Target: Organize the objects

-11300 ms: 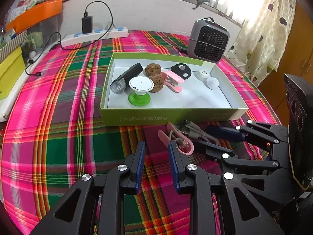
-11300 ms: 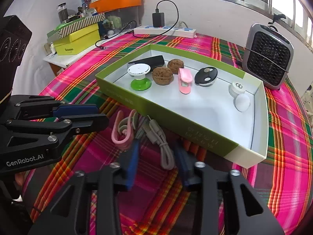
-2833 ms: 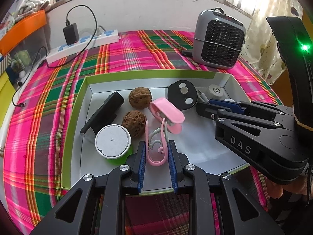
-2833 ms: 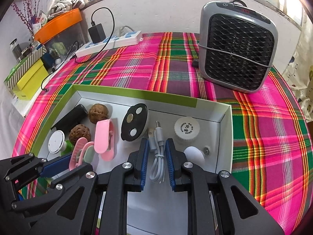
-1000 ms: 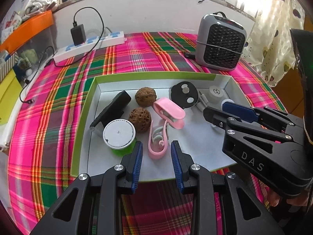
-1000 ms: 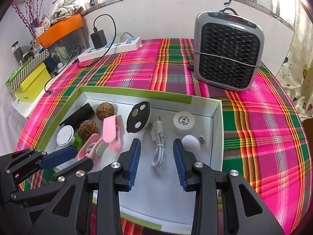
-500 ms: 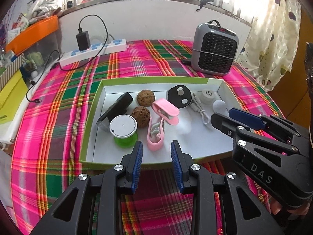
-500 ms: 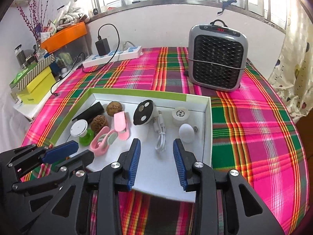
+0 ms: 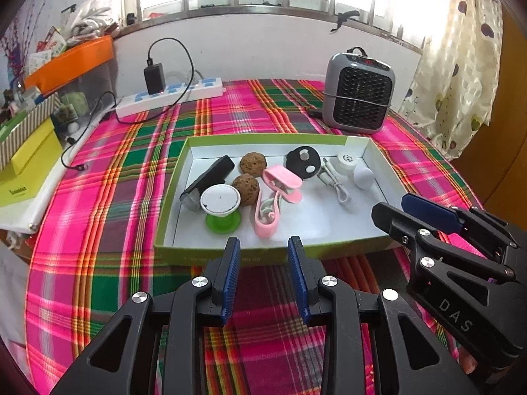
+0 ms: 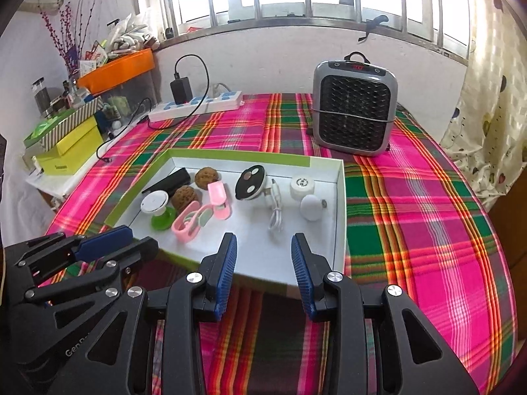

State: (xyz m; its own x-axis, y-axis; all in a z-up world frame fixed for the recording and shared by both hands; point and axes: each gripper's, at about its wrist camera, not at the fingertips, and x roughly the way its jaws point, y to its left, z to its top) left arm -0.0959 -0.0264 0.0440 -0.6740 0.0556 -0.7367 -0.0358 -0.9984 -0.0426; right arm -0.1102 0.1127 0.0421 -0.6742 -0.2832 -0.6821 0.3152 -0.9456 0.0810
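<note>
Plaid-covered bench [image 9: 108, 197], green-rimmed box [image 9: 263, 138] mid-cloth, pink clip [image 9: 266, 217] and white cable [image 10: 276, 212] inside among walnuts. Left hand-held gripper [image 9: 265, 265] and right hand-held gripper [image 10: 263, 263] both part-open, empty, hovering short of near rim. Sorting seemingly done; nothing loose visible outside. Open cloth all round.

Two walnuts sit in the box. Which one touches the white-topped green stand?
The nearer walnut, beside the pink clip; it touches the white-topped green stand. The other walnut lies farther back, clear of it.
</note>
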